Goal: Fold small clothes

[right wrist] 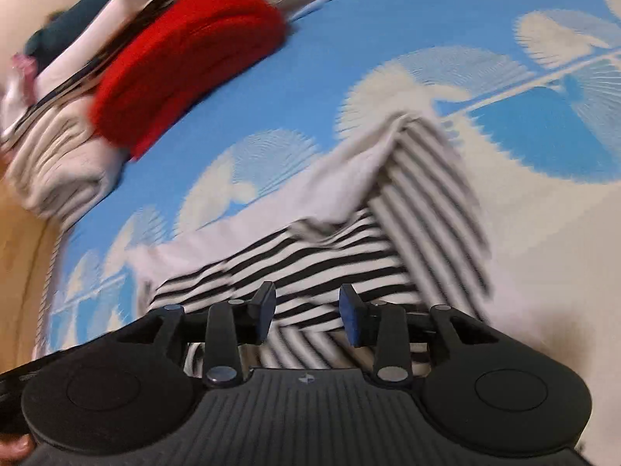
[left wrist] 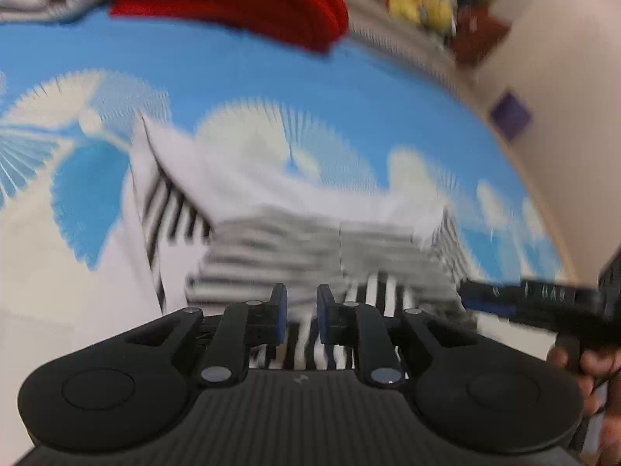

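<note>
Striped garment (right wrist: 310, 260) lies just below the parted right gripper (right wrist: 307, 312) (blurred).

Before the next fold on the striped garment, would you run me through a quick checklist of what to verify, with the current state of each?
1. Left gripper released, nothing between pads: ok.
2. Right gripper released, jaws apart: ok.
3. Striped garment lying on the blue sheet: ok.
4. Fold edges neat: cannot tell, blurred.
5. Red folded item apart from the striped garment: ok.
6. Both grippers close over the garment: ok.
</note>
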A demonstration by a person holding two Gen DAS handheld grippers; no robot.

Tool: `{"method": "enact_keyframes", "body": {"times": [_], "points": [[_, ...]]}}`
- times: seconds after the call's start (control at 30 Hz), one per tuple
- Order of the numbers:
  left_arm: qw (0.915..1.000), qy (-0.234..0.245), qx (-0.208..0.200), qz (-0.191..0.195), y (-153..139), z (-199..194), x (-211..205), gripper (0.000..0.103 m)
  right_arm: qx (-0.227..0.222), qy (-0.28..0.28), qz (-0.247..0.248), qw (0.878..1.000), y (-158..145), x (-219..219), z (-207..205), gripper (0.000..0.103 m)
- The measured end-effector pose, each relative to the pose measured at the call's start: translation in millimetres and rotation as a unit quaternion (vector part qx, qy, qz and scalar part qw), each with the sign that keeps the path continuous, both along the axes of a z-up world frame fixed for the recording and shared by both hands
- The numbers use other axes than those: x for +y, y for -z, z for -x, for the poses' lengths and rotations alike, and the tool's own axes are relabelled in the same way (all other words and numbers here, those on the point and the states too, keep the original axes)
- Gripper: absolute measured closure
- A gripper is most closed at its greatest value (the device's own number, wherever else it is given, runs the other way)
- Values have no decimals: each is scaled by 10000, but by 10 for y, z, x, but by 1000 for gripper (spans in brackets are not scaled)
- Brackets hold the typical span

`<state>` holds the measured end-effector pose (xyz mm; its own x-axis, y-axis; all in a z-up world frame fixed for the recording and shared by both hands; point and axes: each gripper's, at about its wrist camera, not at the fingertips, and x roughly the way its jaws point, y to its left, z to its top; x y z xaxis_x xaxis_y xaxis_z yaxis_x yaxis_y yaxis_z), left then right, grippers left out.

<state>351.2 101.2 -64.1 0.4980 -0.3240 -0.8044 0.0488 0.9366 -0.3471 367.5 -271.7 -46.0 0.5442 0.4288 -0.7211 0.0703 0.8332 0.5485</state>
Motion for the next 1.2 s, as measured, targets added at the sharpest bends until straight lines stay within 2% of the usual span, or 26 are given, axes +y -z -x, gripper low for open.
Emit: {"method": "enact_keyframes", "body": {"times": [0.07, 0.1, 0.13, 0.17, 0.23, 0.3, 0.37, 0.4, 0.47, 0.5, 0.57, 0.6, 0.67, 0.73, 0.8, 0.87, 0.93, 1.0, 1.1, 1.2], "points": [[9970, 65, 615, -475, 226, -81, -78, 83, 487, -237, -84, 9985, 185, 77, -63, 65], [9933, 13, 877, -747, 337, -93, -68, 83, 885, -350, 11, 9955, 324, 119, -101, 65], [9911, -72, 1003, -870, 392, -94, -37, 84, 1216, -426, 213, 9914, 436, 146, -118, 65], [9920, -113, 990, -768, 372, -89, -4, 84, 1351, -401, 415, 9892, 482, 153, -116, 66], [9959, -113, 697, -565, 203, -70, 16, 83, 1109, -261, 659, 9913, 388, 144, -98, 64], [9985, -13, 331, -428, 42, -56, 10, 81, 526, -306, 429, 9972, 191, 153, -89, 64], [9989, -26, 314, -345, 61, -52, 21, 76, 52, -467, 57, 9989, 40, 208, -60, 63], [9978, -31, 477, -454, 139, -65, 24, 76, -65, -673, -130, 9976, 20, 276, -56, 62], [9911, -26, 925, -957, 355, -43, 28, 78, 102, -1153, -311, 9928, 100, 433, -83, 58], [9900, 6, 1016, -976, 379, -10, 55, 80, 350, -1362, -249, 9898, 209, 519, -97, 58], [9918, 20, 928, -883, 308, 7, 47, 79, 1026, -1617, 381, 9808, 464, 673, -99, 59], [9936, 68, 755, -832, 224, 15, 29, 78, 1145, -1594, 621, 9786, 529, 676, -93, 60], [9968, 151, 399, -675, 83, 38, 21, 76, 1085, -1447, 546, 9820, 491, 629, -110, 60], [9974, 50, 341, -641, 59, 64, 23, 73, 651, -1138, 243, 9911, 308, 504, -117, 60], [9942, -93, 603, -886, 196, 59, 58, 73, 367, -873, 313, 9950, 203, 384, -84, 60], [9896, -147, 940, -1077, 337, 88, 78, 73, 589, -518, 819, 9935, 276, 275, -80, 59], [9919, -65, 805, -978, 265, 162, 66, 73, 1112, -342, 1102, 9871, 489, 181, -90, 61], [9953, -68, 440, -859, 74, 248, 49, 73, 1187, -139, 817, 9895, 484, 45, 24, 63], [9963, -277, -246, -775, -327, 507, 58, 72, 536, 186, 648, 9963, 54, -107, 230, 62], [9934, -424, -768, -744, -745, 834, 98, 71, -123, 470, 600, 9970, -445, -335, 581, 61]]}}
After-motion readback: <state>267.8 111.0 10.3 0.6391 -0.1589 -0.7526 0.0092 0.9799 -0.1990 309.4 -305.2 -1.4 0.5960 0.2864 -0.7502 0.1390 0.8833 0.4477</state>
